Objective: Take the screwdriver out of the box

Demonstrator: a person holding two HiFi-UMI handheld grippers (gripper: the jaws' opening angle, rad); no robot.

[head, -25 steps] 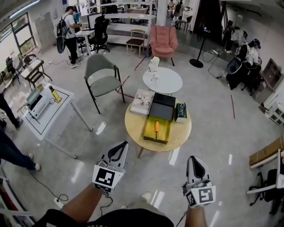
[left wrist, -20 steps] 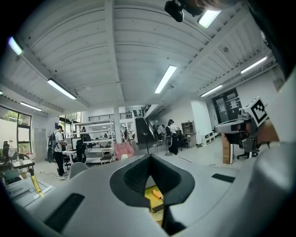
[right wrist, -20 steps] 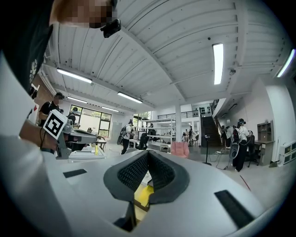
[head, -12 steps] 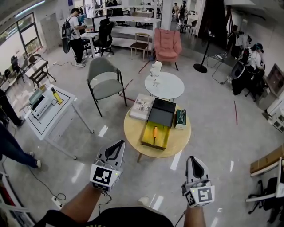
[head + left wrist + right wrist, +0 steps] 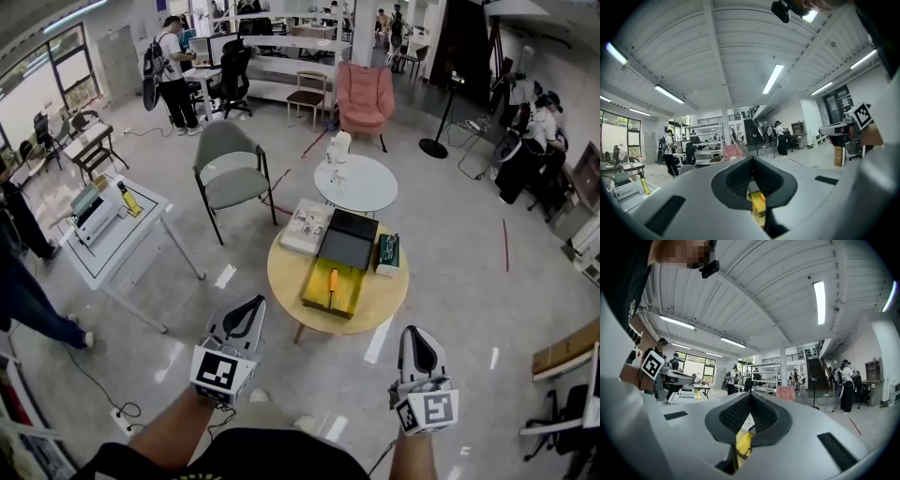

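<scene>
**A:** Pointing toward the round table (image 5: 286, 275), are they?

**B:** Yes. The left gripper (image 5: 255, 304) and right gripper (image 5: 415, 334) are held out nearly level, side by side, both short of the table. Each has its jaws pressed together with nothing between them.

**A:** And the screwdriver (image 5: 332, 280)?

**B:** It lies in the open yellow box (image 5: 349, 292) on the table's near side, untouched.

**A:** Any change from a second ago?

**B:** Little. The jaws stay closed, and the table sits slightly closer to the grippers.

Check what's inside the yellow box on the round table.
One orange-handled screwdriver lies lengthwise in the open yellow box. Nothing covers it; its tip is too small to tell.
</scene>
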